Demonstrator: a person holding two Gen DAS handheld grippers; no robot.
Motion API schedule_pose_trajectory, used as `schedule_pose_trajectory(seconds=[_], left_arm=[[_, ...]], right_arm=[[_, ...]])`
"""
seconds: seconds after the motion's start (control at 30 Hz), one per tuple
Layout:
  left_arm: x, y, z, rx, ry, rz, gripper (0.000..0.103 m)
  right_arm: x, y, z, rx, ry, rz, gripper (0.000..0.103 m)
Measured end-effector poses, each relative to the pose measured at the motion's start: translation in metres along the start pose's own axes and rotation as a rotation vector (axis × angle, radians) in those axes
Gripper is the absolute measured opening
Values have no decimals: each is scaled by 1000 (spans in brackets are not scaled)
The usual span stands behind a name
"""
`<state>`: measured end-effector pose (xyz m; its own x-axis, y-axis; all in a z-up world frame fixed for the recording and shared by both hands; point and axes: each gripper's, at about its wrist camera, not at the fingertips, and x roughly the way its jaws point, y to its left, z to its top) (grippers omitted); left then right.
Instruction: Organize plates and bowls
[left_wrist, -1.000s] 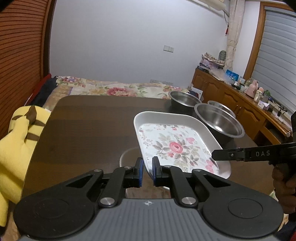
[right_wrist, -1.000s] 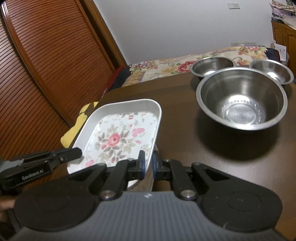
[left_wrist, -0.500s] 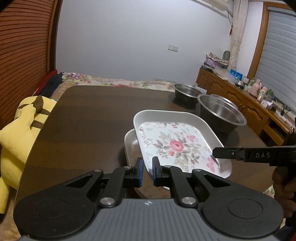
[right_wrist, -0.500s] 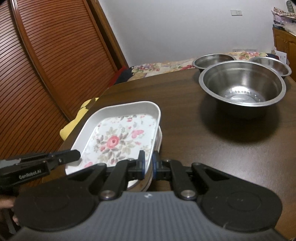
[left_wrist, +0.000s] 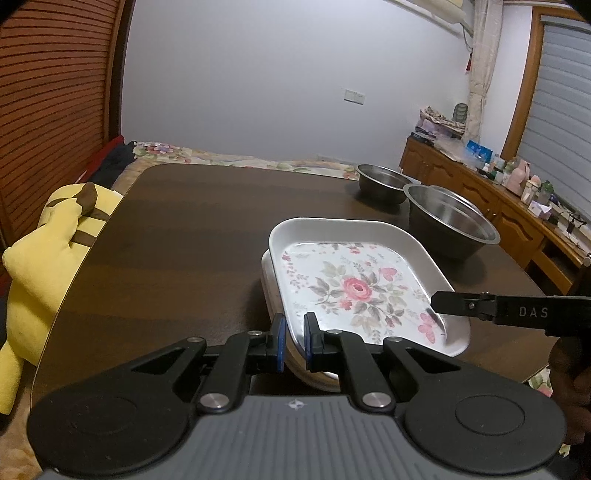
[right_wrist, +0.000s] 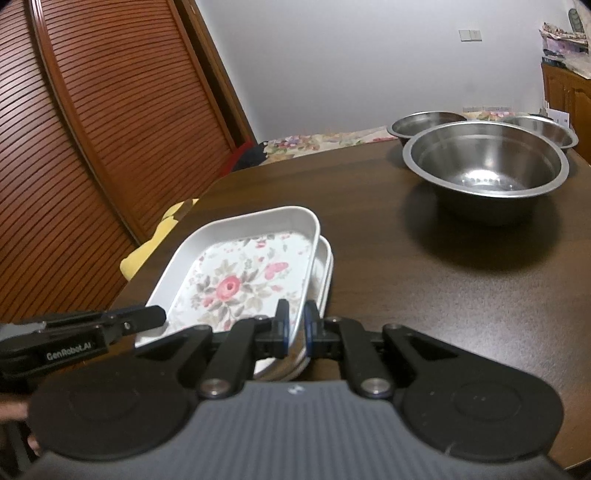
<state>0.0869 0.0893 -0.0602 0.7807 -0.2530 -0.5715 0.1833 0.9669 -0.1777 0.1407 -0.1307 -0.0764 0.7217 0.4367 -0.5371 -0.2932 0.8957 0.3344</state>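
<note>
Both tools, left tool (left_wrist: 293, 334) and right tool (right_wrist: 294, 323), pinch the floral plate's (left_wrist: 354, 286) near rim above the lower plate (right_wrist: 325, 275). Lower it level, aligned, before letting go.

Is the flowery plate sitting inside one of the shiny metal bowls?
No, the flowery plate sits on another white plate, apart from the metal bowls.

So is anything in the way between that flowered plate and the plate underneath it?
Nothing visible. Both hand-held grippers, left and right, pinch the flowered plate's near rim, and it sits just over the lower plate. Whether they touch, I cannot tell.
</note>
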Motion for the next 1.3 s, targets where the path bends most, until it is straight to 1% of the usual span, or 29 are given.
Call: schedule_pose_trajectory(seconds=[0.23, 0.43, 0.87, 1.03, 1.17, 1.3], left_arm=[[3, -5, -2, 32, -7, 38, 11], [2, -5, -6, 39, -9, 44, 11], [1, -6, -6, 33, -15, 53, 11], [-2, -5, -3, 26, -21, 56, 14], [-5, -7, 2, 32, -34, 55, 16], [-8, -14, 10, 47, -49, 51, 21]], right_arm=[[1, 8, -3, -65, -28, -41, 11], [3, 13, -7, -124, -45, -83, 13], [2, 4, -8, -86, -35, -50, 13], [-6, 0, -5, -78, -55, -43, 13], [-15, -2, -1, -93, -84, -64, 13], [-27, -9, 5, -83, -110, -62, 13]])
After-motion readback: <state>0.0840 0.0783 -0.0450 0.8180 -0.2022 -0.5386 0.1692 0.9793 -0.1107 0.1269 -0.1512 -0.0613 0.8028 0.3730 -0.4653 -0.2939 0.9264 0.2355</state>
